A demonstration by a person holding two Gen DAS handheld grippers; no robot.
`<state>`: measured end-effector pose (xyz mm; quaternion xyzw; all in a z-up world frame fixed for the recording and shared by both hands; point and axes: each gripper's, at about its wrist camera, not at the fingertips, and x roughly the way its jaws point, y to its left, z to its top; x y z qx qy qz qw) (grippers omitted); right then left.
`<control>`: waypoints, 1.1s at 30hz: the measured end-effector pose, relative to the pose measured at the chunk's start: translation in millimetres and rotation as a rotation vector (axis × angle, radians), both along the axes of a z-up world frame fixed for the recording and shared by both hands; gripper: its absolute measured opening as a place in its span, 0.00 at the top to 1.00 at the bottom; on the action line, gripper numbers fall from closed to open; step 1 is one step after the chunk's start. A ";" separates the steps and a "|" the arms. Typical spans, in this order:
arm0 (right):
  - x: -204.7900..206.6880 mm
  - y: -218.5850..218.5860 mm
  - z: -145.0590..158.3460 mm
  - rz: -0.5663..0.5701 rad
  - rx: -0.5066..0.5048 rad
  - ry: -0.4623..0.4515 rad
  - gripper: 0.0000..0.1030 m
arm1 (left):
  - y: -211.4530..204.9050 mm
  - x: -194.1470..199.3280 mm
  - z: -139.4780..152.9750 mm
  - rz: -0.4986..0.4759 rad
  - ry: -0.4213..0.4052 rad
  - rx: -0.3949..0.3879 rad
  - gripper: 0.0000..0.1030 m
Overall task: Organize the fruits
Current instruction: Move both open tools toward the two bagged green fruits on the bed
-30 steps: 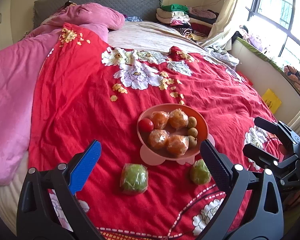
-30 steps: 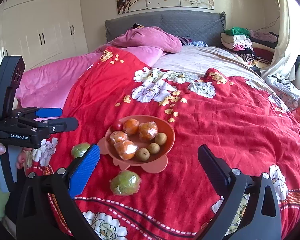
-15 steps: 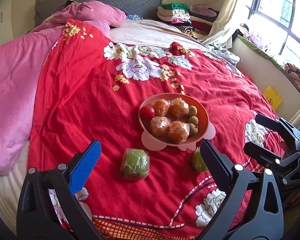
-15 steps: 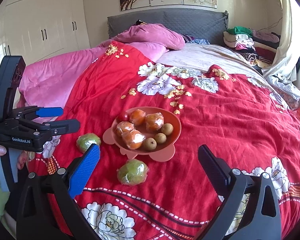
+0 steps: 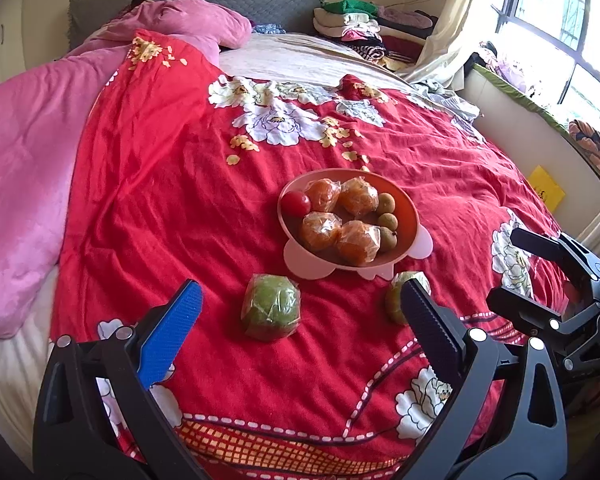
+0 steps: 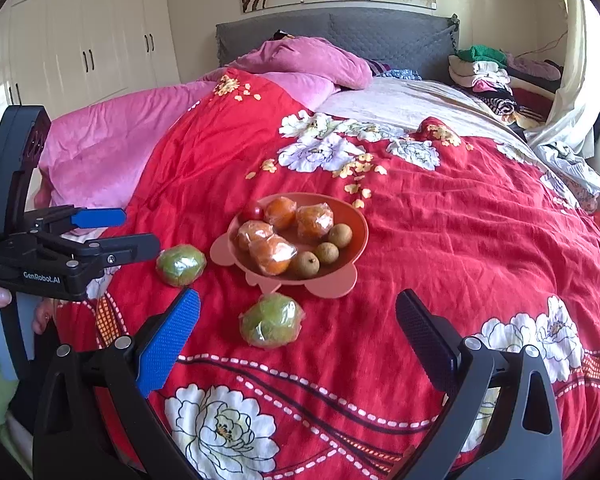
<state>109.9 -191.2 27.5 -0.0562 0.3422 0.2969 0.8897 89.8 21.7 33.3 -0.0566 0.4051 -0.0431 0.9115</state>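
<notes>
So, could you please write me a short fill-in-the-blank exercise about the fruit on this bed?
1. The number of wrapped oranges in the pink bowl is ____.
2. The two wrapped green fruits lie on the ____ bedspread, outside the bowl.
3. The single cherry tomato is ____ in colour.
4. Both the left gripper and right gripper have jaws that stand ____.

Missing words: four; red; red; open

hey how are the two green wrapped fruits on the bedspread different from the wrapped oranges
The two green fruits lie on the red bedspread, outside the pink bowl; the four oranges sit inside it. Green fruits look larger than the oranges. Both kinds are in clear plastic wrap.
</notes>
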 end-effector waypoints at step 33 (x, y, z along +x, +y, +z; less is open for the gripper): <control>7.8 16.0 -43.2 0.027 -0.059 0.092 0.05 | 14.9 1.3 -41.0 0.016 0.091 -0.003 0.10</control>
